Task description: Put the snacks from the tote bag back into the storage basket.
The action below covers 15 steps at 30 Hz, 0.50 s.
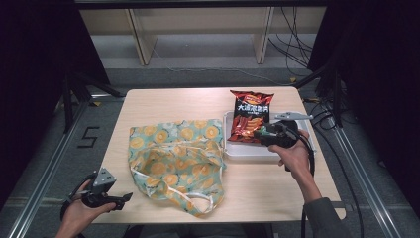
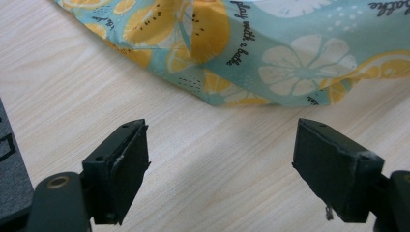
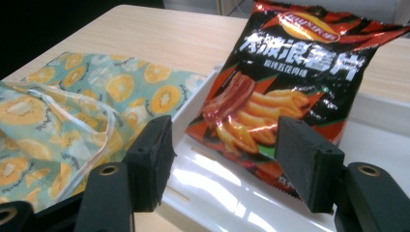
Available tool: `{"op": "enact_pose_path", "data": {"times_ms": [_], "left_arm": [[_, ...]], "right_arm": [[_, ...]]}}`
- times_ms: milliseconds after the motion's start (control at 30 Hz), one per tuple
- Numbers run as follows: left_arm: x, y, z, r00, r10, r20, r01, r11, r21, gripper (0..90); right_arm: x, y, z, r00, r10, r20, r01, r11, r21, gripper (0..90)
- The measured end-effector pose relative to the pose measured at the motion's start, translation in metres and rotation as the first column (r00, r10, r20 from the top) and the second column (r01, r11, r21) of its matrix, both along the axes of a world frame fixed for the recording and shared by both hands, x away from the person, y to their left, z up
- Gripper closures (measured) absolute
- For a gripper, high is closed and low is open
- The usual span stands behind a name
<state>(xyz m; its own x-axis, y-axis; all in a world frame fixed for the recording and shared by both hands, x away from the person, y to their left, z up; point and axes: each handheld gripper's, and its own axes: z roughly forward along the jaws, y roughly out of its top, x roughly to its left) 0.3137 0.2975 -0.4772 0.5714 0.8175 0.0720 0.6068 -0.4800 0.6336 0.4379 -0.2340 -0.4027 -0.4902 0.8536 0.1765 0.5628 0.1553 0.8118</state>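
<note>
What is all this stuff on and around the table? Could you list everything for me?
table: one, light wood, centre.
bag: one, teal cloth with orange fruit print, crumpled mid-table.
tray: one, white, right side of table.
chips: one packet, red and black, lying in the tray, its top over the far rim.
shelf: one, pale wood, behind the table.
cables: several, black, on the floor at far right.
left tool: one, black, open, at the near left table edge.
right tool: one, black, open, over the tray by the chips.

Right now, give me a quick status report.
Both grippers open: right gripper at chip bag in white tray; left gripper near fruit-print bag. Nothing blocking.
</note>
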Motion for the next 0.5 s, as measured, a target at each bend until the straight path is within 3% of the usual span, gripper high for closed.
{"op": "enact_pose_path", "data": {"times_ms": [33, 67, 233, 267, 400, 500], "left_arm": [[0.000, 0.001, 0.001, 0.9999, -0.012, -0.002, 0.012, 0.9998, 0.012, 19.8], [-0.001, -0.001, 0.000, 1.0000, 0.004, 0.008, -0.004, 0.9999, -0.011, 19.8], [0.000, 0.000, 0.001, 0.9999, -0.011, -0.001, 0.011, 0.9999, 0.007, 19.8], [0.000, 0.000, 0.001, 0.9999, -0.012, -0.001, 0.012, 0.9999, 0.008, 19.8], [0.000, 0.000, 0.001, 0.9998, -0.017, -0.005, 0.017, 0.9998, 0.005, 19.5], [0.000, -0.001, 0.001, 0.9999, -0.016, -0.005, 0.016, 0.9999, -0.001, 19.4]], "right_arm": [[0.000, -0.002, -0.001, 0.9998, 0.012, 0.014, -0.012, 1.000, -0.020, 39.2], [-0.002, -0.002, -0.002, 0.9997, 0.018, 0.019, -0.018, 1.000, -0.008, 39.2], [-0.011, 0.001, -0.008, 0.9998, 0.011, 0.018, -0.011, 1.000, 0.004, 39.0], [-0.014, 0.002, -0.008, 0.9999, 0.010, -0.005, -0.010, 1.000, 0.016, 38.7], [-0.018, 0.003, -0.014, 0.9988, 0.046, 0.018, -0.046, 0.999, 0.017, 37.1], [-0.029, 0.009, -0.015, 0.9994, 0.030, -0.019, -0.029, 0.999, 0.038, 36.8]]}}
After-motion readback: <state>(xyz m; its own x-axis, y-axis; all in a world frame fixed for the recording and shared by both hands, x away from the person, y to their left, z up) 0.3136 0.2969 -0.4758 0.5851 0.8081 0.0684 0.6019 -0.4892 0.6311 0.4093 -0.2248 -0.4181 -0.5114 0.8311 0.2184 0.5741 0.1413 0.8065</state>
